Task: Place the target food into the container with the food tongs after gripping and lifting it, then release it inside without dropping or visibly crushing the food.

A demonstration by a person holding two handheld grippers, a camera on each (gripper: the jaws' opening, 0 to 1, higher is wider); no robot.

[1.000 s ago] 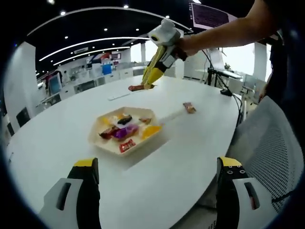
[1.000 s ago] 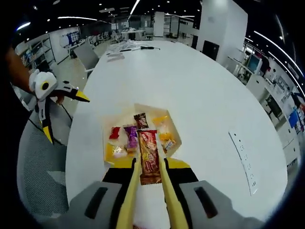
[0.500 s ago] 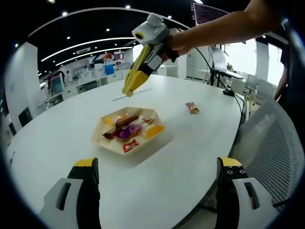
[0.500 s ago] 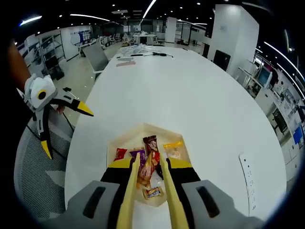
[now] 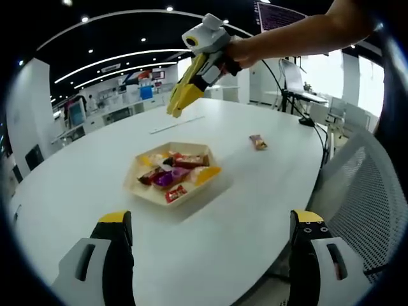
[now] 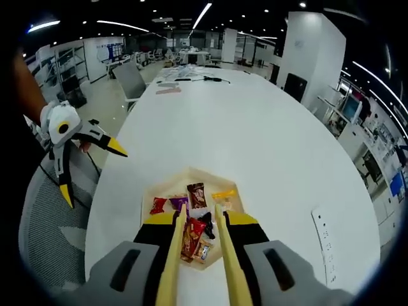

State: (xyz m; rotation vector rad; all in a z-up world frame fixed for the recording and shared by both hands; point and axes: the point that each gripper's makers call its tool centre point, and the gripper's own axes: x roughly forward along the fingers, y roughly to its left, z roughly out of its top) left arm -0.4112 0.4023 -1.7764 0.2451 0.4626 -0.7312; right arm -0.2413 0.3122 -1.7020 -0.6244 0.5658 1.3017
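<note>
Red-brown snack bar lay in the hexagonal tray; right gripper hovered above, jaws parted, empty. Left gripper jaws spread wide, empty.

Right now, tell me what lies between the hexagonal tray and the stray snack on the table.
Nothing: in the left gripper view, bare white table separates the tray from the stray snack.

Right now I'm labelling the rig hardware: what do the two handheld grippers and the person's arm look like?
The right gripper has long yellow tong-like jaws, black trim and a white housing on top. The left gripper has a white body and black jaws tipped yellow, with grey bases. The forearm is bare; a dark sleeve sits higher up.
</note>
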